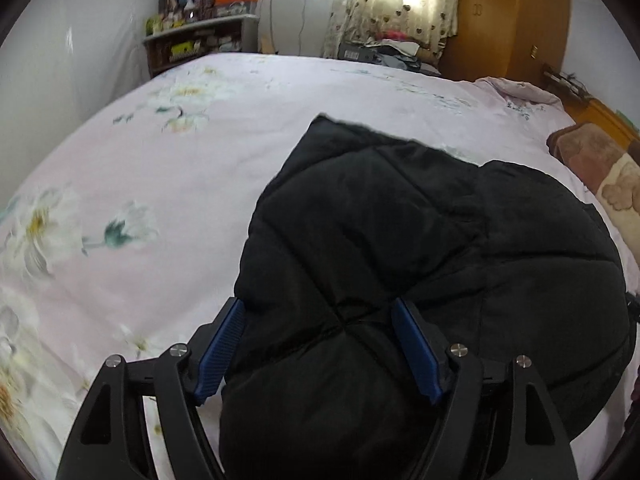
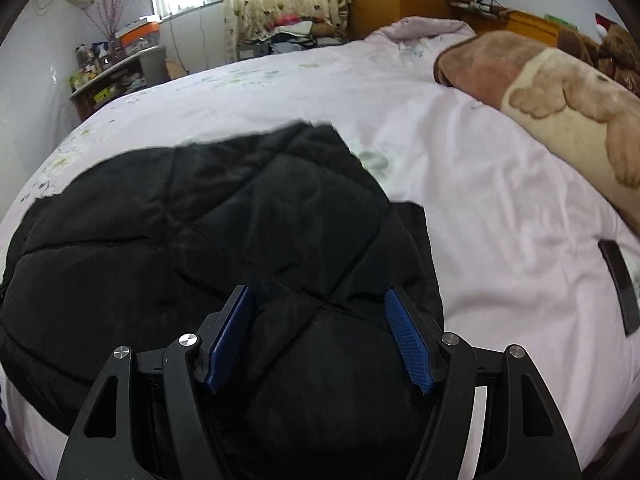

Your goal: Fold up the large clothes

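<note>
While both pairs of jaws stand wide apart, each straddles a puffy bulge of the black quilted jacket without pinching it: the fabric swells up between the blue pads but neither pair looks closed on it. Between the left gripper jaws sits a point where quilting seams cross; the left pad hangs at the jacket's edge, over the bedsheet. The right gripper has padding between its jaws too, with the jacket's right edge just outside its right pad. Probably the two are placed at the near end, one toward each side, so the bulky coat can be taken evenly and folded away from them. Beyond the jaws the jacket narrows to a far corner lying flat on the sheet. Right of the right jaws lies a dark flat object, further off a brown blanket.
</note>
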`<state>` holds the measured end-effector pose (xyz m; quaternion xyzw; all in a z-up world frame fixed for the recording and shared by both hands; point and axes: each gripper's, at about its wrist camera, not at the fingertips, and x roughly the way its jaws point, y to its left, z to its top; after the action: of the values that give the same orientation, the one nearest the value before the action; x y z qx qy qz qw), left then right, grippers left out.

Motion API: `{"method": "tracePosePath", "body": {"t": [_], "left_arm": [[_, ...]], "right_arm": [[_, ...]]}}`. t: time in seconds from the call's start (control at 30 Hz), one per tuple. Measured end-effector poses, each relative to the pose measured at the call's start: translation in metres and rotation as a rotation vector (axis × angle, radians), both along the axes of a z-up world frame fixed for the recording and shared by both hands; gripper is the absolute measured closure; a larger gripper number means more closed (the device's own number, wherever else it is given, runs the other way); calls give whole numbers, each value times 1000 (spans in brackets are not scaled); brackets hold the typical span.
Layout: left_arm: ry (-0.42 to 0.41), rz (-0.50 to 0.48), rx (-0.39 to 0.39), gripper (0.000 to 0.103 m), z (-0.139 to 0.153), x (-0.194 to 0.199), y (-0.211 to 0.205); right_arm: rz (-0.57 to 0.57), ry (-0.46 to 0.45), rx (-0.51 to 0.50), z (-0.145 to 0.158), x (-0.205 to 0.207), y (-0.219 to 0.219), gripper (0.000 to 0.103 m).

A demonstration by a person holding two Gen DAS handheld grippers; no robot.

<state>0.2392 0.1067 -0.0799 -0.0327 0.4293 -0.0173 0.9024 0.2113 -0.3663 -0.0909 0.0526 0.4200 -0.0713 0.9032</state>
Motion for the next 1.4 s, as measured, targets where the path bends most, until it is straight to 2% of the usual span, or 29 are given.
{"method": "tracePosePath", "body": {"t": [0.1,0.23,0.33,0.43,0.53,0.63,0.97,1.17,1.23,1.27,1.3,1.33,1.37,1.4], "left_arm": [[7,13,11,27,14,0,-4],[-30,0,-8,27,37,-21,-3],[-32,-23,-12,27,44,-39,-5],[-21,-53,11,27,40,-50,-12],[33,-60,12,28,25,-47,-17],[38,-64,18,28,21,-48,-22],[37,-69,23,28,27,-50,-22],[-47,-30,10,28,52,-39,-4],[-45,-3,16,43,50,-24,7],[-32,10,14,47,47,-14,13],[-18,23,9,54,43,-5,17],[-5,34,-4,60,39,3,23],[7,40,-22,62,35,10,27],[21,44,-40,62,31,15,30]], "right_arm": [[-26,22,-16,10,3,2,35],[-11,-20,-7,33,-18,12,35],[5,-24,4,37,-40,20,35],[12,2,-3,31,-52,25,35],[-1,58,-8,15,-51,21,35],[-20,88,-9,7,-48,14,35],[-22,84,-24,13,-51,14,35],[6,17,-25,35,-46,16,35],[17,15,-24,36,-37,13,36],[23,13,-23,37,-33,13,46],[36,12,-16,37,-28,11,62],[44,15,-12,37,-22,9,69],[46,17,-21,36,-17,8,76],[48,15,-28,37,-13,7,76]]}}
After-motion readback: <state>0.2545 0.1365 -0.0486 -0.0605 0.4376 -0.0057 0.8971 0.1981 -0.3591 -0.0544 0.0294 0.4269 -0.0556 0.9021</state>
